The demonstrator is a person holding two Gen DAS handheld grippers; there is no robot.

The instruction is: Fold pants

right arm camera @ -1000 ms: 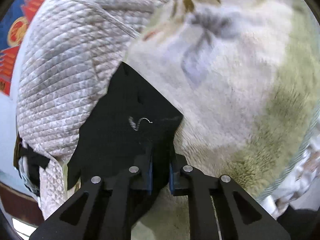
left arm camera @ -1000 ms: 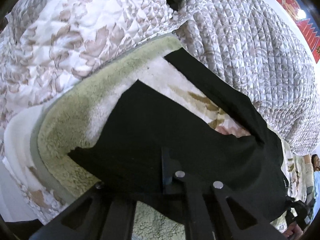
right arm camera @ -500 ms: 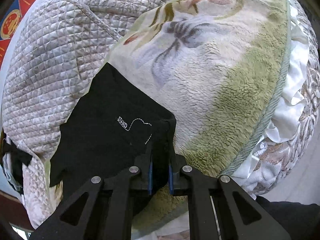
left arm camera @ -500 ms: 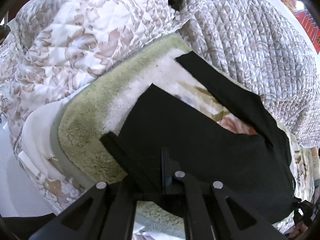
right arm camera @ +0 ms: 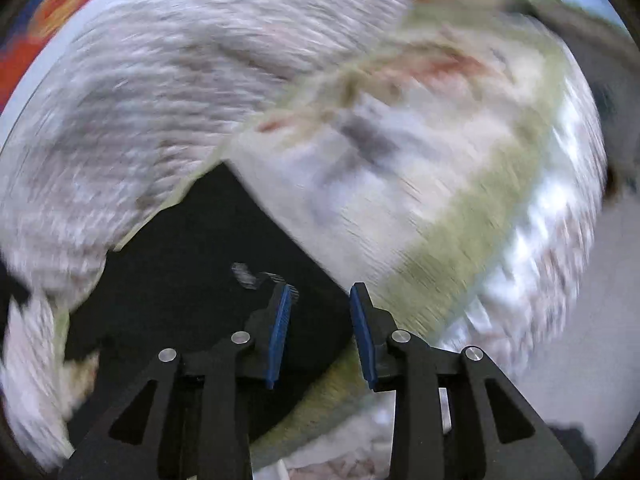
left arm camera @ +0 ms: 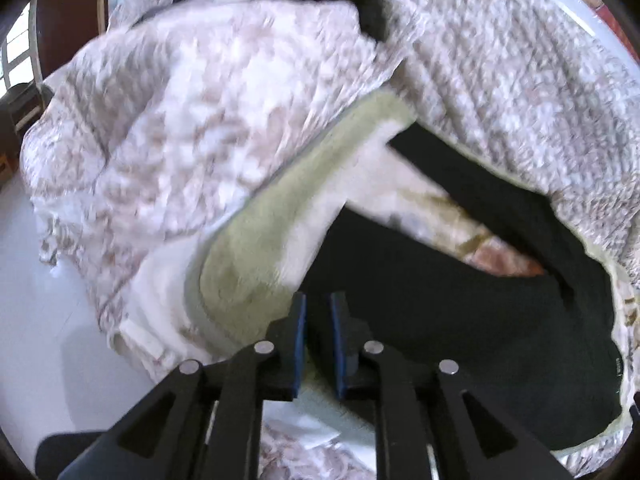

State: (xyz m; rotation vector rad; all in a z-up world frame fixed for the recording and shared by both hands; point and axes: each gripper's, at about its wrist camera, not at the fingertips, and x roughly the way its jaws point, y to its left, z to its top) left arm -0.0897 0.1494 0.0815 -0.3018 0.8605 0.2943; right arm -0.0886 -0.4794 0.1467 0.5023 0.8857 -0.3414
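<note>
The black pants [left arm camera: 440, 292] lie spread on a fleece blanket [left arm camera: 256, 236] with a green border, their two legs forking apart towards the far side. My left gripper [left arm camera: 318, 304] is slightly open, with a narrow gap between its blue pads, just at the near left edge of the pants and holding nothing. In the right wrist view the pants [right arm camera: 192, 264] lie flat with a small white print [right arm camera: 248, 274]. My right gripper [right arm camera: 320, 296] is open above the pants' near corner, empty. Both views are motion-blurred.
A grey quilted cover [left arm camera: 520, 80] lies behind the pants and a floral quilt [left arm camera: 192, 112] is bunched to the left. The bed's near edge drops to a pale floor [left arm camera: 52, 320]. A red patterned hanging [right arm camera: 36, 28] shows far left.
Both grippers were shut on the pants' edge and have let go; the jaws now stand apart. The pants have dropped flat onto the blanket. Both cameras have pulled back.
</note>
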